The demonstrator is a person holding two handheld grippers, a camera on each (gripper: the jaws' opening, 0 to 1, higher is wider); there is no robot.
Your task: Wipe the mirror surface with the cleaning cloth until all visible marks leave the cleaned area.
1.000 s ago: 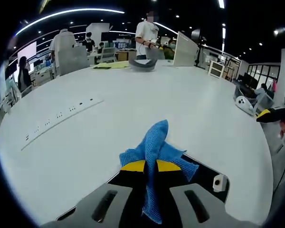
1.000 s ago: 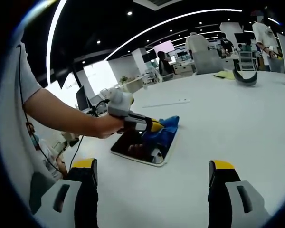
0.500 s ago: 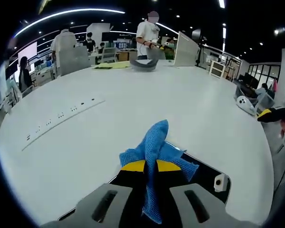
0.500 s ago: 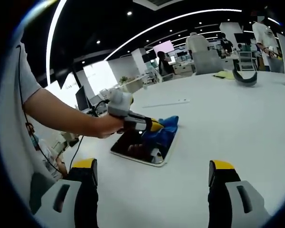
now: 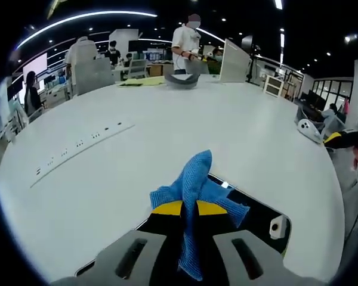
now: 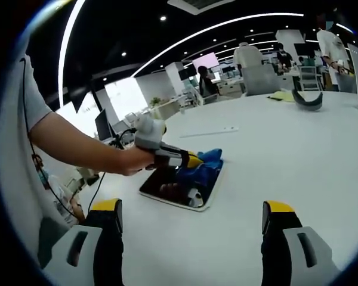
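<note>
the left gripper (image 5: 189, 208) has its jaws shut tight on the blue cleaning cloth (image 5: 194, 182) and presses it down on the dark mirror (image 5: 256, 211), which lies flat on the white counter (image 5: 167, 131). in the right gripper view the cloth now sits a little nearer the 6 o'clock edge of the mirror than a moment ago, so the wipe seems to be sliding along slowly, and i think more rubbing is needed because i cannot tell if marks are left. the right gripper (image 6: 191, 229) hangs well apart at 6 o'clock with its jaws wide open and holds nothing.
</note>
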